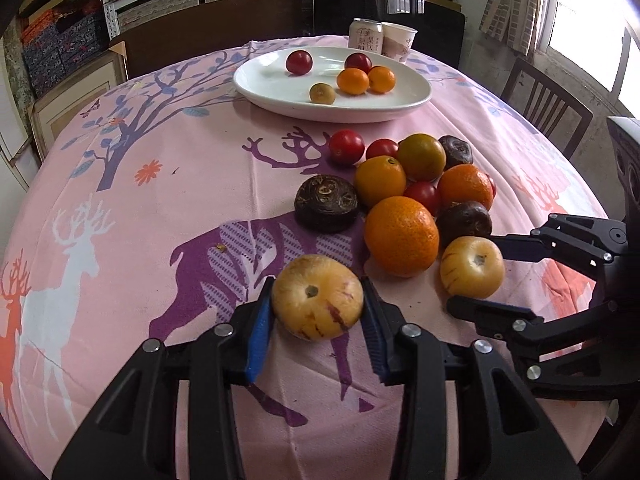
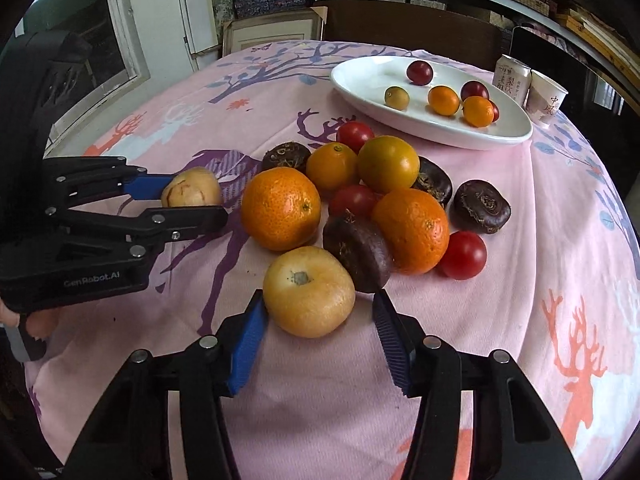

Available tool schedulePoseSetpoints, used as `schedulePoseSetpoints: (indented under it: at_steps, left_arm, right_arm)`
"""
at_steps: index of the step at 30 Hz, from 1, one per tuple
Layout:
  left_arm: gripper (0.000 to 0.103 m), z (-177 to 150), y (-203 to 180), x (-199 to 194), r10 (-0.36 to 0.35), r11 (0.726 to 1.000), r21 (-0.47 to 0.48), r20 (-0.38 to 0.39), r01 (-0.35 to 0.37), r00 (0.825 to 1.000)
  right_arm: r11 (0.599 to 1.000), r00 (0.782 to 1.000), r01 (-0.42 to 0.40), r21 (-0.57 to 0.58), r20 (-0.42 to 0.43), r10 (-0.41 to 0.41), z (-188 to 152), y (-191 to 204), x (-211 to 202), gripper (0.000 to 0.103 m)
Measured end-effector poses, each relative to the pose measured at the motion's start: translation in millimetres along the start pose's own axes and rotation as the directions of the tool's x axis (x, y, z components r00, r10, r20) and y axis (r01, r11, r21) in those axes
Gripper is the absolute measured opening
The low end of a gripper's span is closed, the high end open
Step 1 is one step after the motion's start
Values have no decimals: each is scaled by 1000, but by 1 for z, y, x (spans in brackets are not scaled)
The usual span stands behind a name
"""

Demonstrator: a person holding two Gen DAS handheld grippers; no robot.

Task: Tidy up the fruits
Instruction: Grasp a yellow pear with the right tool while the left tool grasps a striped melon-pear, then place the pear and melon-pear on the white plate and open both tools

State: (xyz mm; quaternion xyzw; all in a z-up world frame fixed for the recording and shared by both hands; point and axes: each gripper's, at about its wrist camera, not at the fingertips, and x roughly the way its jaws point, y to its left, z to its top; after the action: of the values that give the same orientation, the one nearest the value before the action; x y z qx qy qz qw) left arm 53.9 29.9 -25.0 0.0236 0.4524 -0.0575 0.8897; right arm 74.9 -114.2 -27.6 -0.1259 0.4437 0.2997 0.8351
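The left gripper (image 1: 318,312) clamps one striped yellow melon (image 1: 317,297) off the pile's near edge, ready for the white plate (image 1: 256,80), while the right gripper (image 2: 320,320) straddles a second yellow melon (image 2: 308,291), one pad touching, the other clear
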Motion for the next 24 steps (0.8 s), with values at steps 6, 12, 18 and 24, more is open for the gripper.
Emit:
schedulePoseSetpoints:
  at_steps: [6, 12, 18, 24]
  left_arm:
    - [40, 0, -1, -3, 6, 1000, 2, 5, -6, 1000]
    - [39, 8, 0, -8, 17, 1000, 2, 17, -17, 1000]
    - [40, 33, -4, -22, 15, 1000, 7, 74, -15, 997]
    - [39, 80, -12, -29, 7, 1000, -5, 157, -6, 988]
  right_arm:
    - [997, 997, -76, 26, 35, 75, -4, -6, -12, 40]
    - [994, 992, -94, 57, 95, 88, -13, -28, -39, 40]
    - [994, 980, -47, 96, 195, 27, 2, -63, -66, 40]
    - [994, 958, -5, 108, 284, -26, 45, -88, -74, 40]
